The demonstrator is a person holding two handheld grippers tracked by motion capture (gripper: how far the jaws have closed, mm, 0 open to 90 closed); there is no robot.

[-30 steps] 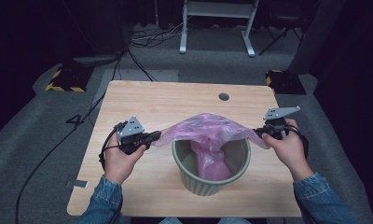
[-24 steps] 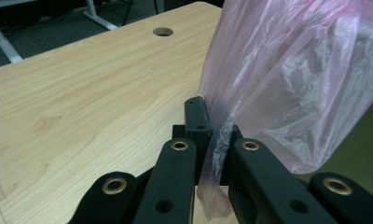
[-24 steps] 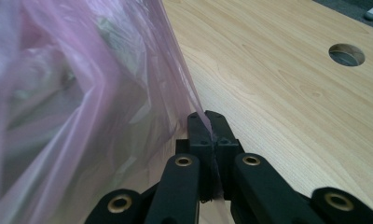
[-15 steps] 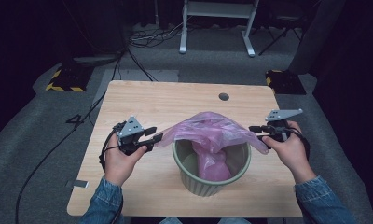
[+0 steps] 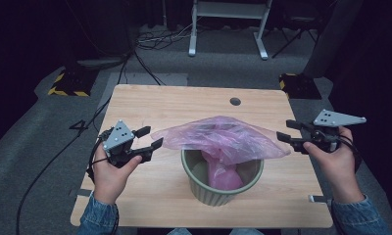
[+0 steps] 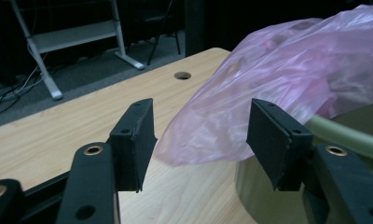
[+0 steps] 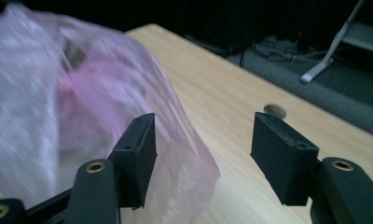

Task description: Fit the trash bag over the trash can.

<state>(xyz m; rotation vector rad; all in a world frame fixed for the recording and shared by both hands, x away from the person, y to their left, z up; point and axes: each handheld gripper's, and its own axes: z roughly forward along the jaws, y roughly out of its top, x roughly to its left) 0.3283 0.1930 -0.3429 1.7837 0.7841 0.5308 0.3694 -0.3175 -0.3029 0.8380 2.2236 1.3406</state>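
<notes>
Either side of bag (image 5: 223,137): left gripper (image 5: 149,138), right gripper (image 5: 288,132), jaws apart, prob. level.

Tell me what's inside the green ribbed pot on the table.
Inside the green ribbed pot, the thin pink plastic bag hangs down as a liner, its upper part spread over the rim. The pot's bottom is hidden by the plastic.

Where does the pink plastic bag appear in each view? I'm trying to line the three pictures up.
High view: the pink plastic bag is at centre, draped over the green bin.
Left gripper view: upper right, its edge between the open jaws.
Right gripper view: left half, behind one jaw.
Shared landmark: the round hole in the tabletop.
</notes>
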